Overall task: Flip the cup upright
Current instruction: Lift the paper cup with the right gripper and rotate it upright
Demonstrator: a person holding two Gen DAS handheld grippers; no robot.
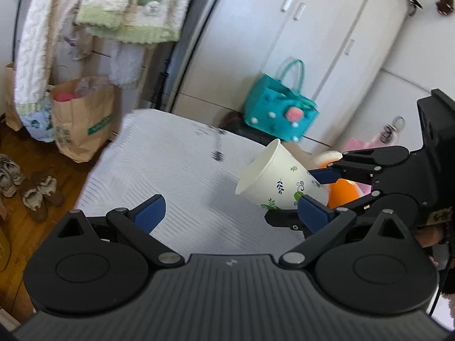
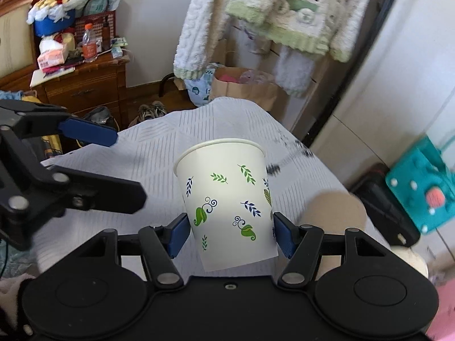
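A white paper cup (image 2: 227,201) with green and blue leaf prints is held between the blue pads of my right gripper (image 2: 231,234), which is shut on its lower body. The cup is lifted above the white striped cloth (image 2: 159,145), its mouth pointing away from the gripper. In the left wrist view the cup (image 1: 273,182) hangs tilted, mouth toward the upper left, with the right gripper (image 1: 312,190) gripping its base end. My left gripper (image 1: 230,213) is open and empty, to the left of the cup. It also shows in the right wrist view (image 2: 125,167).
The cloth-covered table (image 1: 159,164) has a dark smudge (image 1: 217,145) on it. Behind stand a brown paper bag (image 1: 82,119), a teal bag (image 1: 281,110), hanging knitwear (image 2: 270,14), white cupboards (image 1: 327,42) and a wooden dresser (image 2: 82,85). An orange ball (image 1: 342,190) lies behind the cup.
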